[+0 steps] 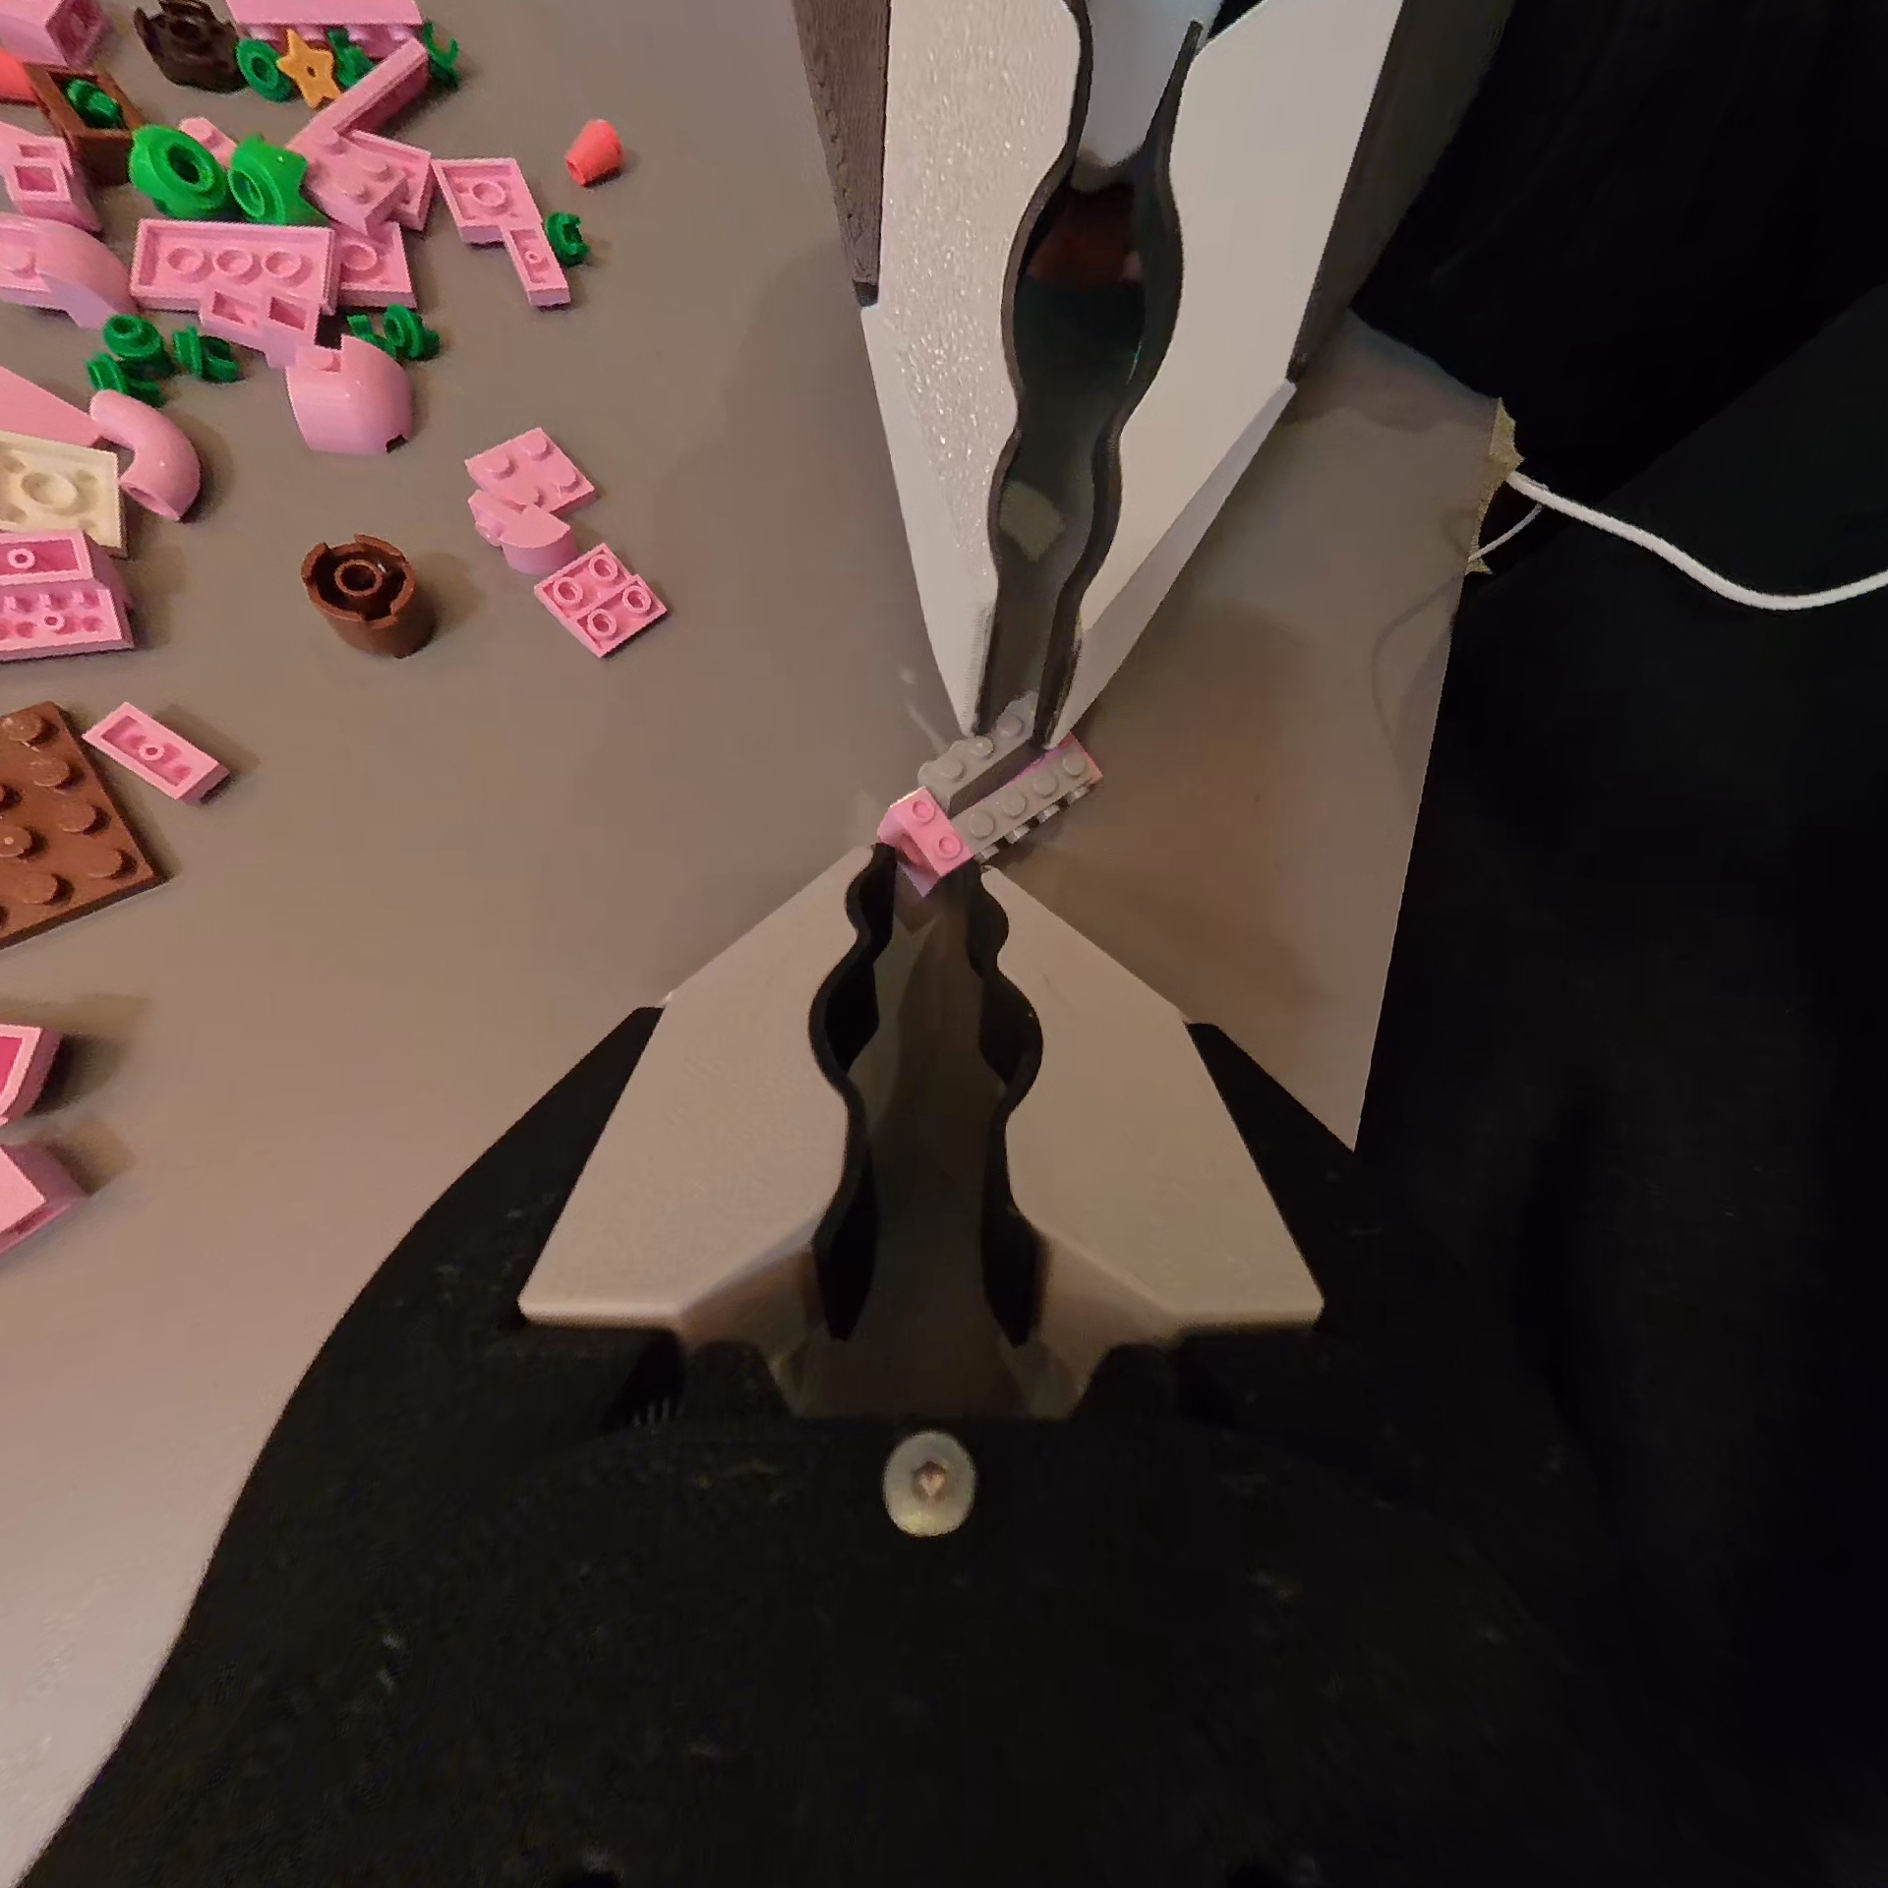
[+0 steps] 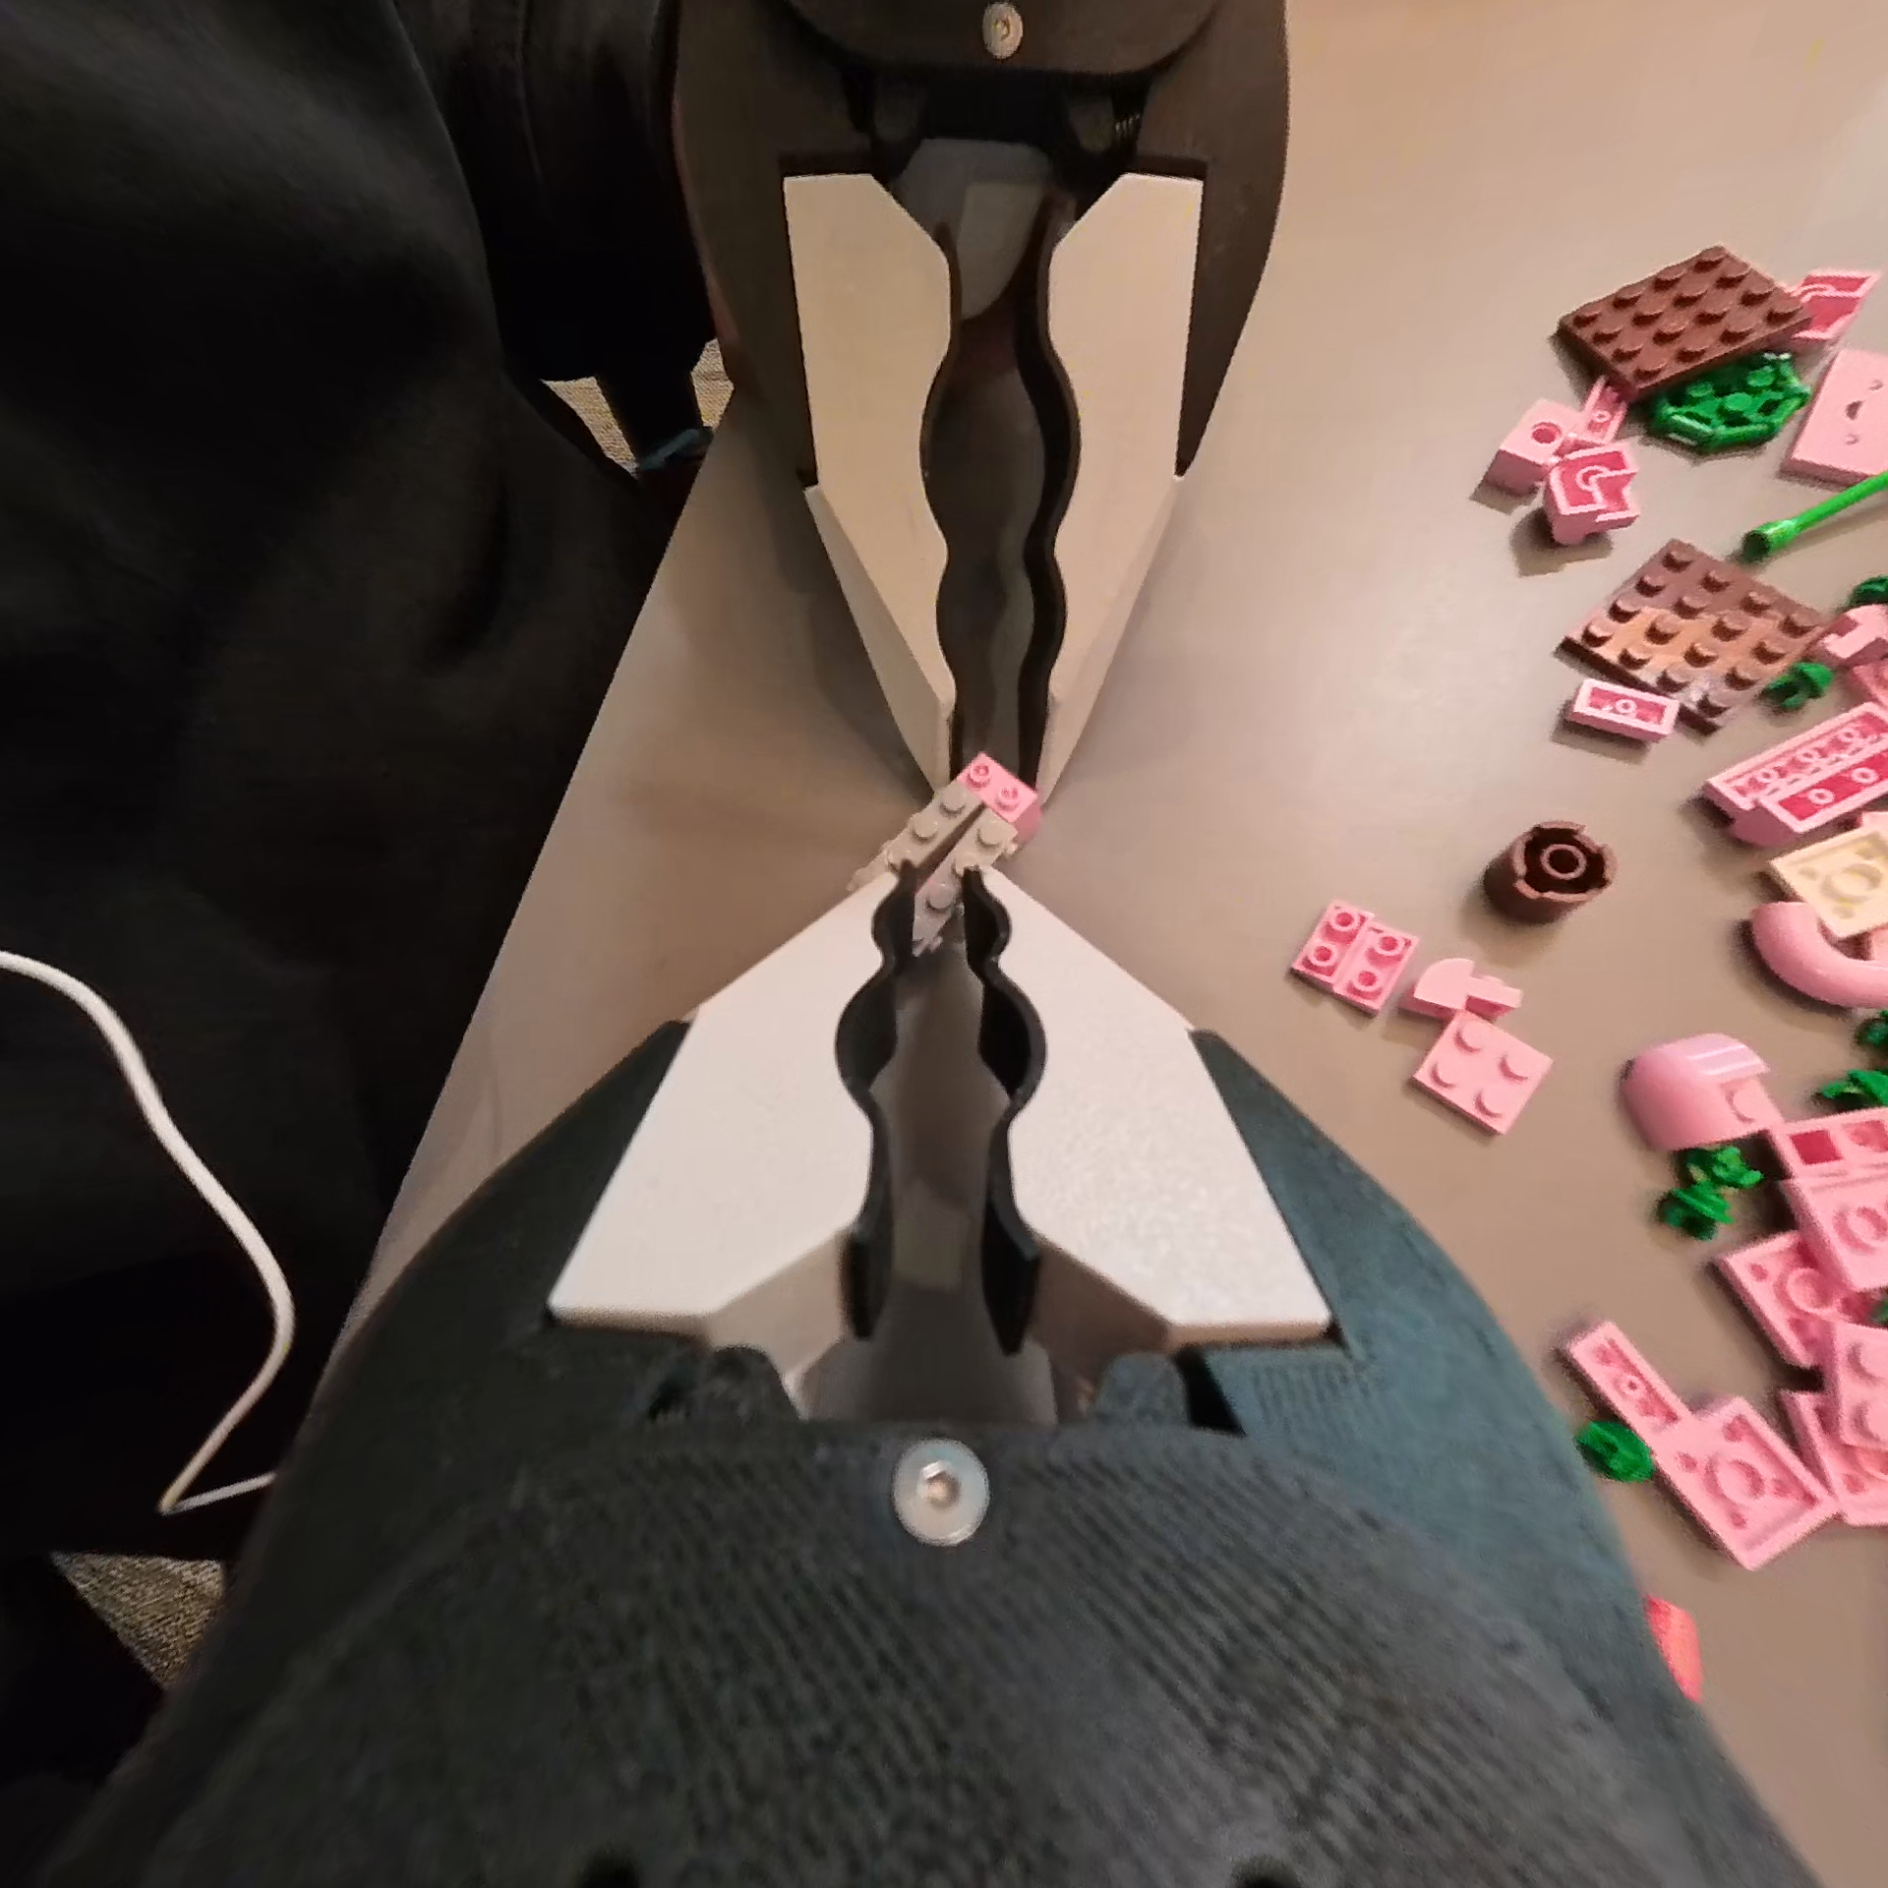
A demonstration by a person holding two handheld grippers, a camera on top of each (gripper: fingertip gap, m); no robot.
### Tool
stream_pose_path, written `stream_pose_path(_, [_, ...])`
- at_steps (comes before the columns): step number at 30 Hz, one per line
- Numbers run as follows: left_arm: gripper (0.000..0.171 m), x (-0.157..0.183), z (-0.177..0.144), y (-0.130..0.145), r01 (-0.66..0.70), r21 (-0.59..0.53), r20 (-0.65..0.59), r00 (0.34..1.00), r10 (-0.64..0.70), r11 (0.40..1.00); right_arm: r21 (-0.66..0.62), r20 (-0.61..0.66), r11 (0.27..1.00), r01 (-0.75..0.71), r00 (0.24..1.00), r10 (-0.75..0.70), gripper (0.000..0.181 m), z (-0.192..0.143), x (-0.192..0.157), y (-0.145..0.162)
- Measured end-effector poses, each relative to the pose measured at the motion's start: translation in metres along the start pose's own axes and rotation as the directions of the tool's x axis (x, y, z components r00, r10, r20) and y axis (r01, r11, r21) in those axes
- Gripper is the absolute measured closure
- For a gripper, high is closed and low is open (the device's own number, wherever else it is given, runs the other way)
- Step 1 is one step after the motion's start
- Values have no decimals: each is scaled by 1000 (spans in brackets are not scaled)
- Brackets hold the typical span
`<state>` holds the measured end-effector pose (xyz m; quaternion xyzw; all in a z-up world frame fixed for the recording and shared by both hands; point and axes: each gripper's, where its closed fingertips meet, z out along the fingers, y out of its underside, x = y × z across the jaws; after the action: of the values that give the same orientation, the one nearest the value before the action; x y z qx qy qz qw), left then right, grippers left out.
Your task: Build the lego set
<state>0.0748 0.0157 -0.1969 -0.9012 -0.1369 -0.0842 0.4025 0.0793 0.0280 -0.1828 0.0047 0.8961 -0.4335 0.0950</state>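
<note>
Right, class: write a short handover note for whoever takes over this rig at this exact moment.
Left claw: shut on the pink brick.
Right claw: shut on the grey plates.
The two claws meet tip to tip above the table's edge, with pink brick and grey plates touching; whether they are fully pressed together cannot be told.
Done: a small grey assembly, pink brick at its end.
Left: nearly everything. Loose pink, green and brown pieces, including a brown round piece and brown plates, lie spread on the table.
</note>
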Motion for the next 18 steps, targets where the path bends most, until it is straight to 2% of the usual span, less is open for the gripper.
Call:
stream_pose_path(12, [160, 0, 0, 0, -2, 0, 2, 1000, 2, 1000, 36, 17, 999, -6, 1000, 5, 173, -4, -1, -4])
stream_pose_path(18, [160, 0, 0, 0, -7, -1, 5, 1000, 7, 1000, 0, 0, 998, -56, 998, 56, 168, -5, 7, 7])
